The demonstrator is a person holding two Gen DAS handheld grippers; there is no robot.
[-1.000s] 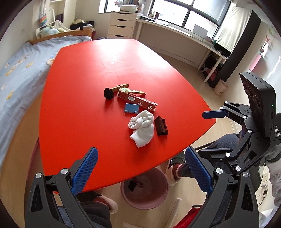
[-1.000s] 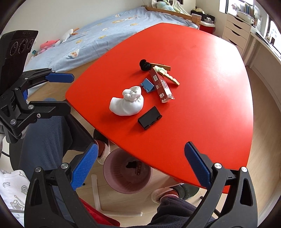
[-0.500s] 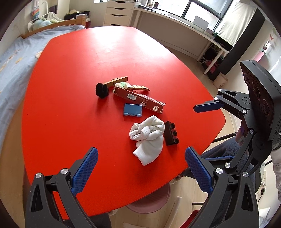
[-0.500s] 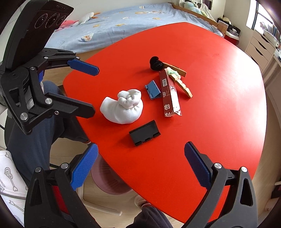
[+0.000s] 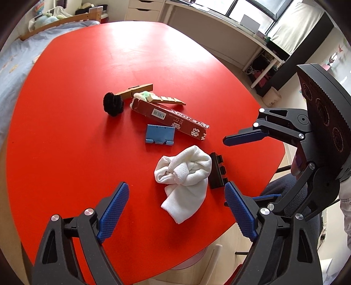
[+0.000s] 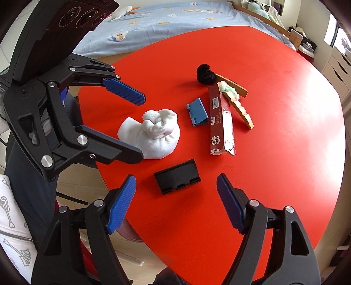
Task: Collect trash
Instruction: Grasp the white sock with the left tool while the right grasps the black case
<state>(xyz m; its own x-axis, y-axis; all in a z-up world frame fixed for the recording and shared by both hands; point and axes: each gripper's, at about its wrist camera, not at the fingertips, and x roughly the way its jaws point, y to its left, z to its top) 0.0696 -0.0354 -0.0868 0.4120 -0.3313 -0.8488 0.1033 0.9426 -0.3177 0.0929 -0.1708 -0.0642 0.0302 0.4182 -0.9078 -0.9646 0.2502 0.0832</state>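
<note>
On the red table [image 5: 65,114] lie a balled white sock [image 5: 184,175] [image 6: 153,131], a black plastic holder [image 5: 217,171] [image 6: 177,176], a blue holder [image 5: 160,134] [image 6: 197,111], a torn dark red carton [image 5: 171,116] [image 6: 220,122], wooden strips [image 5: 169,100] [image 6: 239,107] and a black fuzzy ball [image 5: 113,106] [image 6: 205,74]. My left gripper [image 5: 175,212] [image 6: 136,122] is open, just short of the sock. My right gripper [image 6: 175,210] [image 5: 241,166] is open, just short of the black holder.
A bed with a blue cover [image 6: 166,17] stands beyond the table's far side. A white desk [image 5: 219,24] and drawers [image 5: 142,6] line the window wall. A pink bin's rim [image 6: 129,232] shows under the table's near edge, by the person's legs.
Both grippers have moved forward over the table toward the pile. The sock and black holder now lie close in front of the open fingers. The bin has slipped mostly out of view.
</note>
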